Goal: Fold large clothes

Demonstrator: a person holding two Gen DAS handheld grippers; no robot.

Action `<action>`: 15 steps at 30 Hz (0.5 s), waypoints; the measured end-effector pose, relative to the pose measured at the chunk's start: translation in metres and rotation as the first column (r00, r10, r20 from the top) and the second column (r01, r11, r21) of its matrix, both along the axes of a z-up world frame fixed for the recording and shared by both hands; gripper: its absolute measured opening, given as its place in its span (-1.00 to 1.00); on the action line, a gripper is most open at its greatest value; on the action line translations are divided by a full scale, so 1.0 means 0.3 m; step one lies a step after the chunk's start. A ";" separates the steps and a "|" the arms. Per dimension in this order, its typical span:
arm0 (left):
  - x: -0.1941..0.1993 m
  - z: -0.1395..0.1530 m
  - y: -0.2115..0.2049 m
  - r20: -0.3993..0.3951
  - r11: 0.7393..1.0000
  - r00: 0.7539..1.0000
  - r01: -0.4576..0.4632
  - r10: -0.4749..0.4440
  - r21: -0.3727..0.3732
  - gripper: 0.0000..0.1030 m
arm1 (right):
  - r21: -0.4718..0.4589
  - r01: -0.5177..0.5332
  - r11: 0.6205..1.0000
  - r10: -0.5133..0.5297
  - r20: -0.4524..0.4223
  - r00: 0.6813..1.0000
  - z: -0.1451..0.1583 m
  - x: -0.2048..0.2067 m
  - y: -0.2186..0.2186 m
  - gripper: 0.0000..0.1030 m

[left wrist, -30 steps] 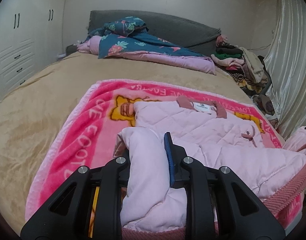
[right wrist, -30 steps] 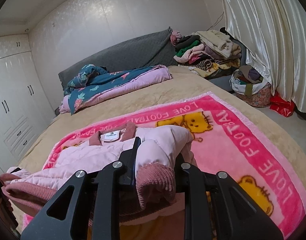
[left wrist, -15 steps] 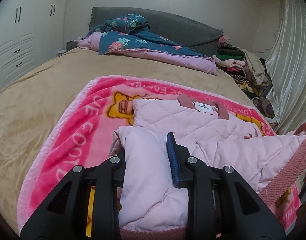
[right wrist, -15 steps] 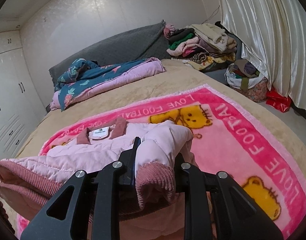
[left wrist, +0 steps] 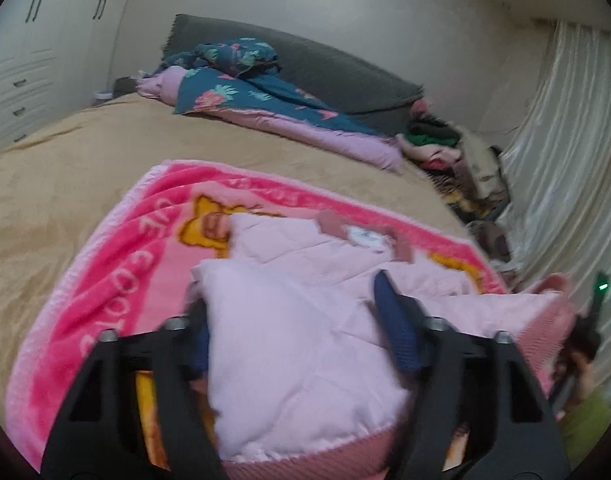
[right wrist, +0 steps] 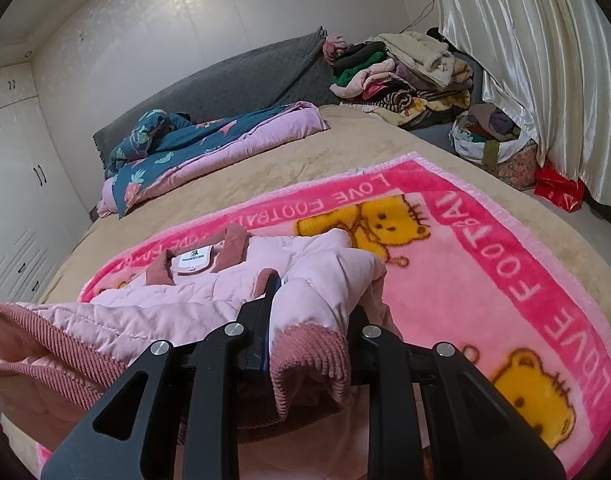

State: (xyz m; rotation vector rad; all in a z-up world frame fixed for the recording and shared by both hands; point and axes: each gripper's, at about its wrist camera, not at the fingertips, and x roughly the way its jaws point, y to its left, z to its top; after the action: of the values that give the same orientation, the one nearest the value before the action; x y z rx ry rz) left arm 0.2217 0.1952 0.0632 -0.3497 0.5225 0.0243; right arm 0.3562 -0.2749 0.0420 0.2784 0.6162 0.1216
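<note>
A pale pink quilted jacket with dusty-rose corduroy collar and hem lies on a bright pink cartoon blanket on the bed. My left gripper is shut on the jacket's lower left part and holds a thick fold of it lifted over the body. My right gripper is shut on the lower right part, with a rose cuff bunched between the jaws. The jacket shows its collar and white label farther up. The hem is raised and stretched between the two grippers.
The tan bedspread surrounds the pink blanket. A blue floral quilt lies by the grey headboard. A heap of clothes sits at the bed's far right corner, with bags and a curtain beside it.
Both grippers have carried the jacket's lower edge forward, towards the collar. The left view has tilted and blurred with the motion. Both grips have held.
</note>
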 end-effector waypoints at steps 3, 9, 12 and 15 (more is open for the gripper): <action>-0.005 0.023 -0.023 0.013 1.000 1.000 0.003 -0.003 0.017 0.24 | 0.009 0.004 1.000 -0.004 -0.008 1.000 -0.002 0.014 -0.004 -0.60; -0.041 0.056 -0.015 0.082 1.000 0.997 -0.014 0.016 -0.027 0.41 | 0.013 0.010 1.000 -0.010 -0.012 1.000 -0.001 0.023 -0.005 -0.60; -0.060 0.084 -0.012 0.114 0.999 0.993 -0.037 0.036 0.004 0.56 | 0.012 0.010 1.000 -0.010 -0.013 1.000 0.000 0.026 -0.005 -0.60; -0.086 0.108 -0.020 0.158 0.993 0.984 -0.094 0.082 0.072 0.58 | 0.010 0.003 1.000 -0.003 -0.014 1.000 0.007 0.033 0.002 -0.59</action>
State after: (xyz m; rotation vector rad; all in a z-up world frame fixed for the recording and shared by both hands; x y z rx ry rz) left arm 0.1960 0.1893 0.0956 -0.2941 0.3511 0.1029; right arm 0.3662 -0.2742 0.0442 0.2900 0.6293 0.1195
